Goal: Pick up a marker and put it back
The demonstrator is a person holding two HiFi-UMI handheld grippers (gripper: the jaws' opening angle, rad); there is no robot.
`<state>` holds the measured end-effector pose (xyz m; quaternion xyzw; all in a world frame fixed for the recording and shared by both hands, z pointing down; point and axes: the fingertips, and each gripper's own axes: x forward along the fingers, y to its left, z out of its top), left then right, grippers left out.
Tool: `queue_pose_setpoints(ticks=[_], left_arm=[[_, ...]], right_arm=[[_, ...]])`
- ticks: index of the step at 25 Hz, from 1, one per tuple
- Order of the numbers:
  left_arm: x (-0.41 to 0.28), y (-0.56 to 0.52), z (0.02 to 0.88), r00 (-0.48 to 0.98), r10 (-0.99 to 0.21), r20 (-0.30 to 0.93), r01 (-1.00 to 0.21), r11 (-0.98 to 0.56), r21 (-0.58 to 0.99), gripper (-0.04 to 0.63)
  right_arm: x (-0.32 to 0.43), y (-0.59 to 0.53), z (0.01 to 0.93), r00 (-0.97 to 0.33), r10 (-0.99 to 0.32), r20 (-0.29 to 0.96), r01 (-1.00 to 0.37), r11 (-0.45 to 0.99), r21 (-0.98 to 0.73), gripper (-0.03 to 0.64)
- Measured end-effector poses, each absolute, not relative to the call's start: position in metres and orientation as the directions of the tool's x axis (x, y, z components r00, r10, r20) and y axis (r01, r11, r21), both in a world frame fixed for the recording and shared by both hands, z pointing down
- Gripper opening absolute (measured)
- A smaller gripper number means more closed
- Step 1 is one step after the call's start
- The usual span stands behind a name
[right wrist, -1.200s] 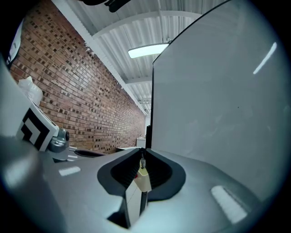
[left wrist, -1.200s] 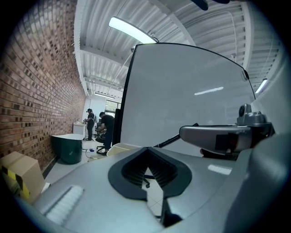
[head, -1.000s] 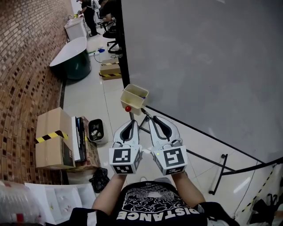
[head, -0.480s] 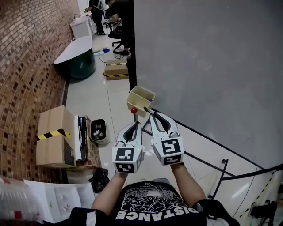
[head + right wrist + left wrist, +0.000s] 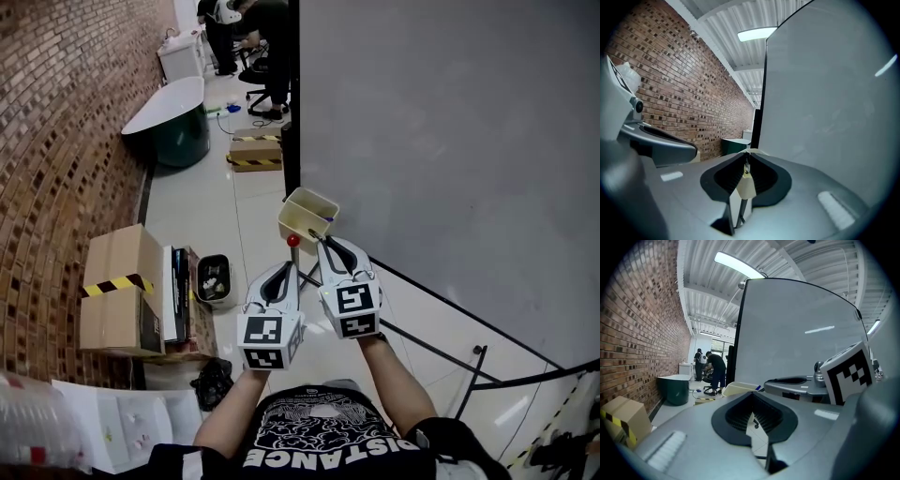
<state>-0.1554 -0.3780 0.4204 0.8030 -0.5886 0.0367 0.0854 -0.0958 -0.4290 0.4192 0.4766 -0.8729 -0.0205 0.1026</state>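
big grey whiteboard [image 5: 450,141], and at its bottom corner sits the cream tray [image 5: 309,214]. just below the tray is the right gripper [image 5: 324,245], jaws pinched on a thin dark marker [image 5: 747,165], right by the tray. left gripper [image 5: 283,269] is a bit further below the tray, tips together, empty.

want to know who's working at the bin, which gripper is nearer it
Right. The right gripper has its tip at the lower edge of the bin; the left gripper is lower and to the left, short of it.
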Motion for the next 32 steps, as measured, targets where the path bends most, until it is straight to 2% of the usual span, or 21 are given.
queue_pose_setpoints(ticks=[15,32], left_arm=[[-0.162,-0.385,0.424,0.292,-0.942,0.167,-0.955,-0.278,0.099,0.006],[-0.162,-0.385,0.426,0.289,-0.942,0.173,-0.956,-0.273,0.110,0.006]], right_arm=[[-0.107,-0.458,0.456,-0.505,-0.817,0.278,-0.814,0.558,0.162,0.038],[-0.104,-0.461,0.459,-0.501,-0.824,0.266,-0.821,0.550,0.156,0.048]])
